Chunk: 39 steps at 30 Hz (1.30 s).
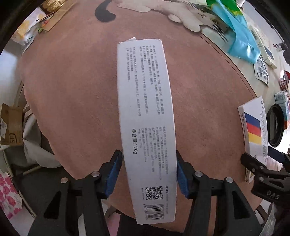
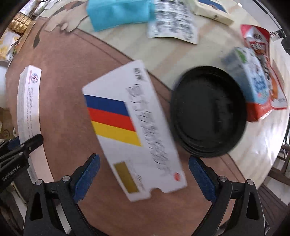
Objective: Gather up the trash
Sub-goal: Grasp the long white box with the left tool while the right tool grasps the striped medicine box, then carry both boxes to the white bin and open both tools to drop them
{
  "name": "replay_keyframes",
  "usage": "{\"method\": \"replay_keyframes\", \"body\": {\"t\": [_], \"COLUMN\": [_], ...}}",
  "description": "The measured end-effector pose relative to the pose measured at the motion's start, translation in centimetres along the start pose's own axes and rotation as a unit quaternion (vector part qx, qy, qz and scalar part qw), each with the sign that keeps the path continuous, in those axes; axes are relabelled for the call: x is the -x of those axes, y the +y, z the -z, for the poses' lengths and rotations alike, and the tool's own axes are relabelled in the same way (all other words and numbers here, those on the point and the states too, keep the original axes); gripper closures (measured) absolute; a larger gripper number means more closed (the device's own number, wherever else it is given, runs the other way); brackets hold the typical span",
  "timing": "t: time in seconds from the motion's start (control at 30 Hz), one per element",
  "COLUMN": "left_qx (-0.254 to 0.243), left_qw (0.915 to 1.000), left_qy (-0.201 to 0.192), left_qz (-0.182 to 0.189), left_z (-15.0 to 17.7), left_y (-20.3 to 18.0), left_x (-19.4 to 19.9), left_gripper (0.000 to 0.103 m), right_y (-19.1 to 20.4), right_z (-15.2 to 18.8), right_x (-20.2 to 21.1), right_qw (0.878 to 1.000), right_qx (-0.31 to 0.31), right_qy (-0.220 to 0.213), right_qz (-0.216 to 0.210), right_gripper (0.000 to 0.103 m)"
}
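A long white toothpaste box with black print and a barcode lies on the brown round mat. My left gripper is shut on its near end, with both blue pads pressed against its long sides. The same box shows at the left edge of the right wrist view. My right gripper hangs open over a white box with blue, red and yellow stripes. That box lies between the wide-spread pads, which do not touch it. In the left wrist view the right gripper appears at the right edge.
A black round lid lies just right of the striped box. Behind it stand a blue-white carton and a red snack bag. A blue bag, printed wrappers and a cream box lie at the far side. Cardboard boxes stand off the left edge.
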<state>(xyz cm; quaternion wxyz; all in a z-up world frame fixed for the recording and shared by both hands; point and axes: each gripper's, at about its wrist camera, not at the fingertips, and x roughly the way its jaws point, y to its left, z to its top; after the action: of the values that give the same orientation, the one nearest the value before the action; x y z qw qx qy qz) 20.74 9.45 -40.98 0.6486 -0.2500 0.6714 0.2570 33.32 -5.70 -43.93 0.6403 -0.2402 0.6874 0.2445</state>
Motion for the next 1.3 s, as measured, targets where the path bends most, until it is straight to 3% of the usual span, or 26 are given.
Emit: {"method": "replay_keyframes", "body": {"t": [0.07,0.13,0.4,0.67,0.9,1.0,1.13,1.3], "left_qx": [0.004,0.004,0.023,0.012,0.016,0.015,0.013,0.010], "left_qw": [1.0000,1.0000,0.9986,0.9994,0.9997,0.9996,0.9993,0.9994], "left_qy": [-0.001,-0.004,0.019,-0.009,-0.006,-0.019,-0.020,0.000], "left_qz": [0.001,0.000,0.043,0.032,0.019,0.017,0.028,0.034], "left_z": [0.5,0.8,4.1,2.2,-1.4,-1.2,0.9,4.1], "left_y": [0.4,0.8,2.6,2.9,2.8,2.5,2.4,2.0], "left_x": [0.2,0.1,-0.4,0.3,-1.0,-0.9,-0.2,-1.0], "left_gripper": [0.049,0.049,0.052,0.050,0.050,0.061,0.061,0.061], "right_y": [0.4,0.9,1.1,3.8,4.7,2.2,0.7,-0.3], "right_z": [0.1,0.5,3.7,2.2,2.0,4.2,4.6,4.7], "right_x": [0.0,0.2,-0.6,-0.5,-0.1,0.6,1.7,2.2], "right_qw": [1.000,1.000,0.996,0.999,1.000,0.999,0.996,0.996], "right_qx": [-0.007,-0.013,-0.044,0.004,-0.003,-0.025,-0.080,-0.086], "right_qy": [-0.008,-0.014,0.068,0.025,0.002,-0.009,-0.015,-0.016], "right_qz": [0.013,0.025,-0.035,0.032,0.030,0.018,-0.024,-0.020], "right_gripper": [0.006,0.018,0.018,0.017,0.019,0.023,0.023,0.023]}}
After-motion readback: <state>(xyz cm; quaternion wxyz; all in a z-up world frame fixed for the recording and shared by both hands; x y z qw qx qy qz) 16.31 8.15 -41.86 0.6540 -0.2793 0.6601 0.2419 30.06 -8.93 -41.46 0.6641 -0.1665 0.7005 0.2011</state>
